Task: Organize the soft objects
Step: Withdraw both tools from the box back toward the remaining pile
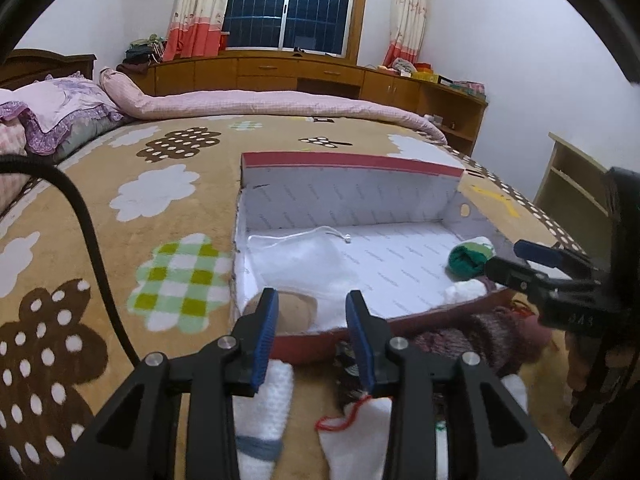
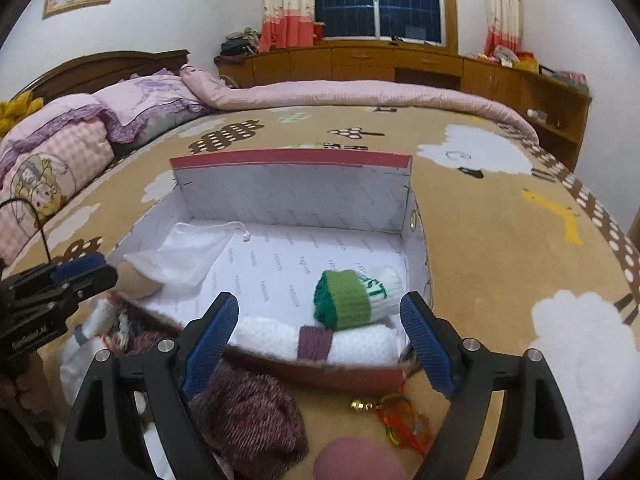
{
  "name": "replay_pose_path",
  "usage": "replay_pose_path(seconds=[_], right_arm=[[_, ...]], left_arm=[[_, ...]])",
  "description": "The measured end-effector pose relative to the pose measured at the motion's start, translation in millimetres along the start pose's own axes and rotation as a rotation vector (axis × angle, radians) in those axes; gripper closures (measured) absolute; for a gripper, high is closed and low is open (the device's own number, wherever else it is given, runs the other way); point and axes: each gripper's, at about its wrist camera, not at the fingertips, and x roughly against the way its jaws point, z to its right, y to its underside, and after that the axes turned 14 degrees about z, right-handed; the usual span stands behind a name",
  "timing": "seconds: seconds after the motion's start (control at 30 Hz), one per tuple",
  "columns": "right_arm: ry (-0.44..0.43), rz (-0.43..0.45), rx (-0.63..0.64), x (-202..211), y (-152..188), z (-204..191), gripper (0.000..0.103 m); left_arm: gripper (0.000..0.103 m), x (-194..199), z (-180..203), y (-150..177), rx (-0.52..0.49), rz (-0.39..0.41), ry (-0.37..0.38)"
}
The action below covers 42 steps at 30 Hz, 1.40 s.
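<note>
A red cardboard box (image 1: 352,162) (image 2: 292,158) with a white inside lies on the bed. In it are a white drawstring bag (image 1: 304,254) (image 2: 188,254), a tan soft item (image 1: 296,312) (image 2: 138,282), a green and white knit roll (image 1: 468,260) (image 2: 356,298) and a white knit roll with a purple band (image 2: 316,340). My left gripper (image 1: 312,336) is open and empty above the box's near edge. My right gripper (image 2: 320,340) is open and empty over the knit rolls. In front of the box lie a maroon fuzzy item (image 2: 252,416) (image 1: 480,334), white knit pieces (image 1: 264,408) and a pink item (image 2: 356,460).
The bed has a tan patterned blanket (image 1: 120,240) (image 2: 500,240), pillows (image 2: 80,140) at the left and a pink quilt (image 1: 280,102) at the far side. A gold bell with orange cords (image 2: 396,420) lies near the box. Wooden cabinets (image 1: 320,74) stand under the window.
</note>
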Motion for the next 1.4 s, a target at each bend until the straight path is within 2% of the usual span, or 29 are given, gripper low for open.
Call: replay_pose_path(seconds=[0.17, 0.23, 0.33, 0.5, 0.83, 1.23, 1.33, 1.4], right_arm=[[-0.007, 0.05, 0.011, 14.2, -1.5, -7.9, 0.018], [-0.016, 0.044, -0.002, 14.4, 0.3, -8.8, 0.018], [-0.014, 0.041, -0.022, 16.5, 3.6, -9.1, 0.018], [-0.022, 0.074, -0.025, 27.0, 7.6, -14.8, 0.018], [0.046, 0.111, -0.03, 56.8, 34.5, -28.1, 0.018], [0.012, 0.053, -0.105, 112.5, 80.9, -23.1, 0.018], [0.004, -0.016, -0.129, 119.1, 97.8, -22.5, 0.018], [0.002, -0.139, -0.12, 105.7, 114.4, -24.6, 0.017]], left_arm=[[0.066, 11.4, 7.4, 7.9, 0.009, -0.002, -0.004], [0.066, 15.7, 11.2, 12.6, -0.007, -0.003, -0.01], [0.066, 23.2, 15.1, 16.3, -0.001, 0.0, 0.022], [0.066, 39.1, 12.5, 17.6, 0.007, 0.021, 0.026], [0.066, 54.2, 11.8, 34.1, 0.038, -0.019, 0.037], [0.066, 97.3, 14.4, 72.1, 0.104, -0.05, 0.004], [0.065, 107.5, 8.0, 84.9, 0.155, -0.081, -0.003], [0.065, 105.4, 4.9, 96.4, 0.181, -0.134, 0.0]])
